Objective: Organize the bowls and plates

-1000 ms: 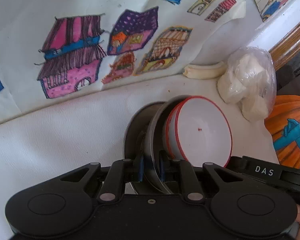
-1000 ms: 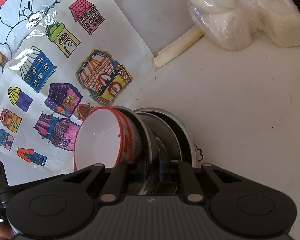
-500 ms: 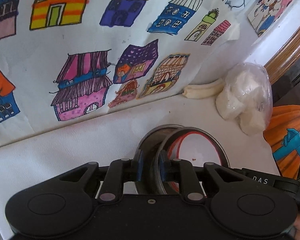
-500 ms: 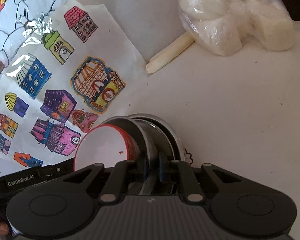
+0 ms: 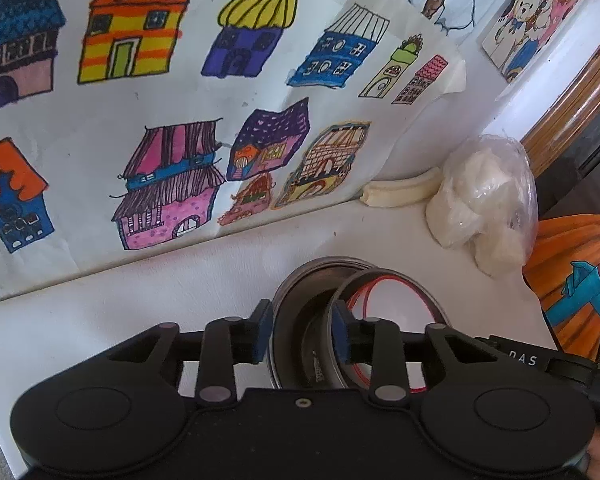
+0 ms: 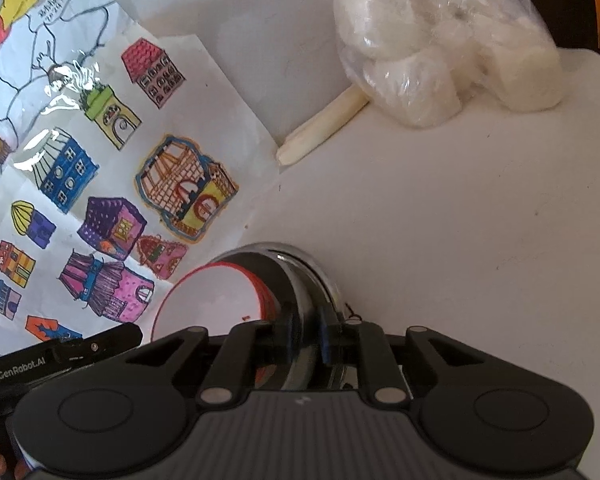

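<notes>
Judging by how things lie, the stacking itself looks nearly done: the white bowl with the red rim (image 6: 208, 304) sits nested in the steel bowls (image 5: 312, 320), and the whole stack rests low on the white table (image 6: 460, 216), close to the sheet of coloured house drawings (image 5: 180, 120). What seems left is letting go on both sides and pulling away. I see no other plates or bowls in either view, so I cannot say how much of the wider tidying remains.

The left gripper (image 5: 300, 330) has just been opening its jaws. They now stand partly apart, with the rim of a steel bowl between them, and a sliver of space shows at each blue pad (image 5: 262, 330), so it no longer seems to pinch.

The right gripper (image 6: 306, 332) has its jaws almost together, clamped on the thin wall of the steel bowls on the opposite side of the stack. That grip reads as tight.

A clear bag of white lumps (image 6: 448, 52) and a pale stick (image 6: 324, 124) lie well apart from the stack, near the wall.
</notes>
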### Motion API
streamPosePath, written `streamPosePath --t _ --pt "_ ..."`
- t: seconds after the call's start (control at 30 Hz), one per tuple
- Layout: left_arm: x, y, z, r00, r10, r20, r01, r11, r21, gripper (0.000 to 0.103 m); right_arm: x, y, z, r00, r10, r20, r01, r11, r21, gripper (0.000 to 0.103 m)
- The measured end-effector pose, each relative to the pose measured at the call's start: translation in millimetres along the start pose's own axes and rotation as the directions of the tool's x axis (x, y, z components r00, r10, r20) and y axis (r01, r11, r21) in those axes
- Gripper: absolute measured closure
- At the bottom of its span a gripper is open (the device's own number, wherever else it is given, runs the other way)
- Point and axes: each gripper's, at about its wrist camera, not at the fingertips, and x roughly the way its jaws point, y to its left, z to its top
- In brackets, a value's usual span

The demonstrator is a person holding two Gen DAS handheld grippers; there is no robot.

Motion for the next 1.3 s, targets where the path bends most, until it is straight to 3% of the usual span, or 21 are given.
streamPosePath --t 0.17,0.37,0.7,0.97,1.17,1.3 --pt "-5 -3 0 1.0 -0.006 0.015 0.006 1.0 0.003 0.056 -14 5 1 0.999 0.014 0.05 -0.013 1.0 -0.026 0.082" --pt "-17 -8 -3 0.998 -0.001 0.06 0.0 1.0 0.027 0.038 -32 12 -7 0.994 0.024 0.11 -0.016 0.997 -0.069 0.067" --pt "-34 -12 -13 0.993 -0.018 0.113 0.012 0.999 0.047 0.018 -64 24 -25 0.972 0.026 0.235 0.005 0.991 -0.133 0.027" --pt "-44 -15 -20 0.991 -0.02 0.13 0.014 0.999 0.048 0.001 -79 20 -31 0.963 0.036 0.266 -0.002 0.992 -0.129 0.011" --pt "-45 -17 -24 0.991 0.01 0.132 -0.018 0.998 0.063 0.001 -84 17 -35 0.96 0.046 0.276 -0.011 0.992 -0.126 0.001" --pt "-47 -17 -26 0.989 0.016 0.145 -0.026 0.997 0.066 0.001 -88 16 -39 0.953 0.056 0.298 -0.014 0.99 -0.139 0.0"
